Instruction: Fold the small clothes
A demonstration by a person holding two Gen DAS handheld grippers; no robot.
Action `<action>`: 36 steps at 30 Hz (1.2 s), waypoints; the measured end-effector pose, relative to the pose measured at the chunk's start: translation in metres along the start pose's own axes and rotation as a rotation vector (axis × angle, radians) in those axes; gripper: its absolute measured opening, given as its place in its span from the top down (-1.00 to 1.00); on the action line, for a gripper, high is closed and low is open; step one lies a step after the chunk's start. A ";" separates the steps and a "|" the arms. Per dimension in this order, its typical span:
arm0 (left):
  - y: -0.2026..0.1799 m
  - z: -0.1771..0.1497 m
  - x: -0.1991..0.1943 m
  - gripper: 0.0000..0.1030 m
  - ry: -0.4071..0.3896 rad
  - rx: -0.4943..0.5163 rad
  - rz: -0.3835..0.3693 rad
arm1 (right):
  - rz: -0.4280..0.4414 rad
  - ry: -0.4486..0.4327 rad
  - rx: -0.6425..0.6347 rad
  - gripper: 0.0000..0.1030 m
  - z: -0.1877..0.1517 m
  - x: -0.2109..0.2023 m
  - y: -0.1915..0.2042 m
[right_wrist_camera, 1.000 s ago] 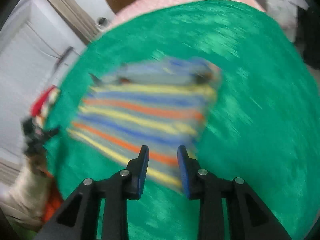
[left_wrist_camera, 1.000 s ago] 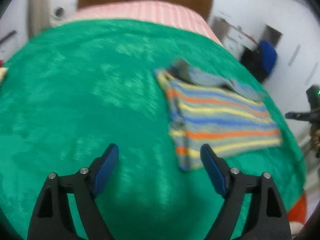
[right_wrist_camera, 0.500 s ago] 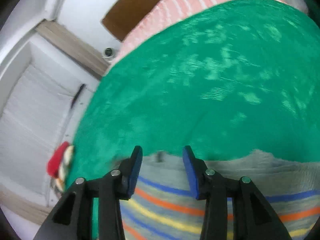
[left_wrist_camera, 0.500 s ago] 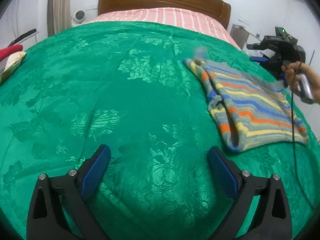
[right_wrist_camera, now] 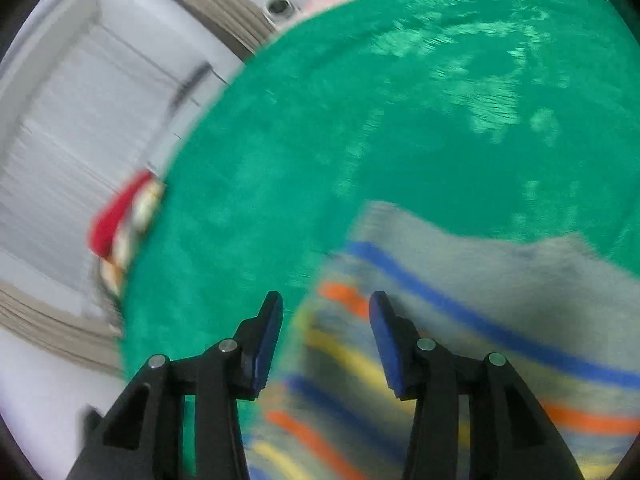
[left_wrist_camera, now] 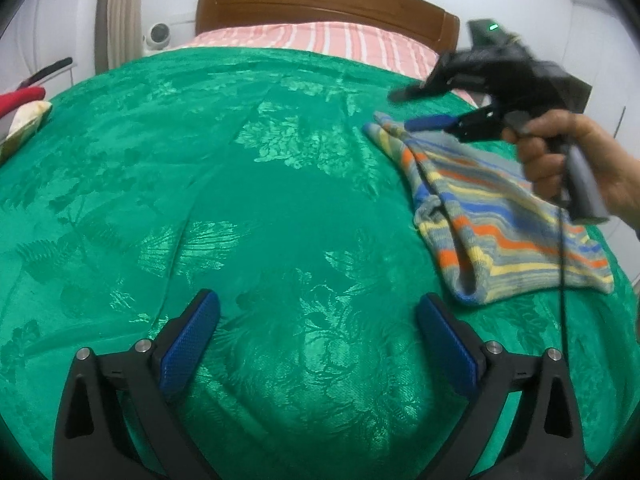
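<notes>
My right gripper [right_wrist_camera: 326, 334] has swung over the striped garment [right_wrist_camera: 480, 340], jaws opening and empty — left gripper [left_wrist_camera: 318, 334] wide, waiting.

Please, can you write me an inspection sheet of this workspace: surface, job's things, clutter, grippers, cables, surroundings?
Surface: green bedspread with a leaf pattern, covering the bed.
Job's things: striped knit garment, folded, lying flat at the right side.
Clutter: red and patterned cloth at the left edge.
Grippers: left hand-held gripper open wide, nothing between the pads; right hand-held gripper over the garment's corner, jaws opening, gripping nothing.
Cables: black cable hanging across the garment.
Surroundings: wooden headboard, striped pink sheet, white walls.
</notes>
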State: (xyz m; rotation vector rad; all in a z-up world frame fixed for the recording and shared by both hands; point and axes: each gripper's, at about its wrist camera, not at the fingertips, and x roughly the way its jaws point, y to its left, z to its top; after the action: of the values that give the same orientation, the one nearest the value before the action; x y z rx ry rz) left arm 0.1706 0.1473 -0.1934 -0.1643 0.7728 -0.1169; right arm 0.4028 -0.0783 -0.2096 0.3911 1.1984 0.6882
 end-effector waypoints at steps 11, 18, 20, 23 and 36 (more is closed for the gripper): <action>0.001 0.000 0.001 -0.96 0.001 0.001 -0.004 | -0.144 0.118 -0.419 0.08 -0.141 -0.057 0.051; 0.001 0.001 0.001 -0.96 0.001 0.001 -0.004 | -0.067 0.121 -0.445 0.08 -0.191 -0.096 0.064; 0.001 0.001 0.001 -0.96 0.001 0.001 -0.004 | -0.157 0.030 -0.418 0.03 -0.197 -0.128 0.053; 0.000 0.001 0.002 -0.96 0.003 0.003 0.000 | -0.279 -0.080 -0.325 -0.14 -0.199 -0.172 0.017; -0.164 0.025 -0.045 -0.84 -0.020 0.375 -0.129 | -0.447 -0.160 -0.022 -0.15 -0.302 -0.316 -0.121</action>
State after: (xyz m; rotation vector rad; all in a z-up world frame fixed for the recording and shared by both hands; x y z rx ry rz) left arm 0.1489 -0.0038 -0.1136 0.1414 0.7071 -0.3786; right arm 0.0898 -0.4029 -0.1587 0.1468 1.0757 0.2775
